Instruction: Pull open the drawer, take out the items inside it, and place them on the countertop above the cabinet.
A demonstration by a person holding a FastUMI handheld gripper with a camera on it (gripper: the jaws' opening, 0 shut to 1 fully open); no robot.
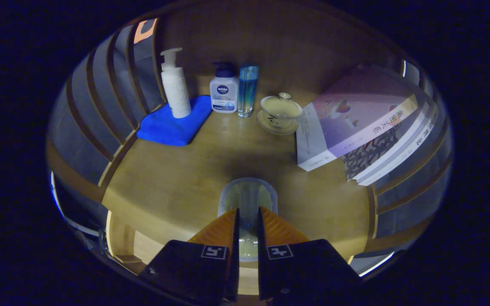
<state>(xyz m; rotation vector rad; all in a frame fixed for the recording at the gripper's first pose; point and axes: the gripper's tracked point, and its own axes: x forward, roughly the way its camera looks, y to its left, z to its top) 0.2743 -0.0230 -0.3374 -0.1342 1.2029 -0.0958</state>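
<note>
My gripper hangs over the wooden countertop with a clear glass cup between its fingers. Both fingers press on the cup's sides, and the cup's pale base shows in the narrow gap between them. The cup's rim reaches just ahead of the fingertips, low over the counter's near part. The drawer is hidden from me.
At the back stand a white pump bottle on a blue cloth, a white lotion bottle with a dark cap and a tall blue glass bottle. A lidded tea bowl on a saucer sits right of them. Stacked books lie at right. Slatted walls flank both sides.
</note>
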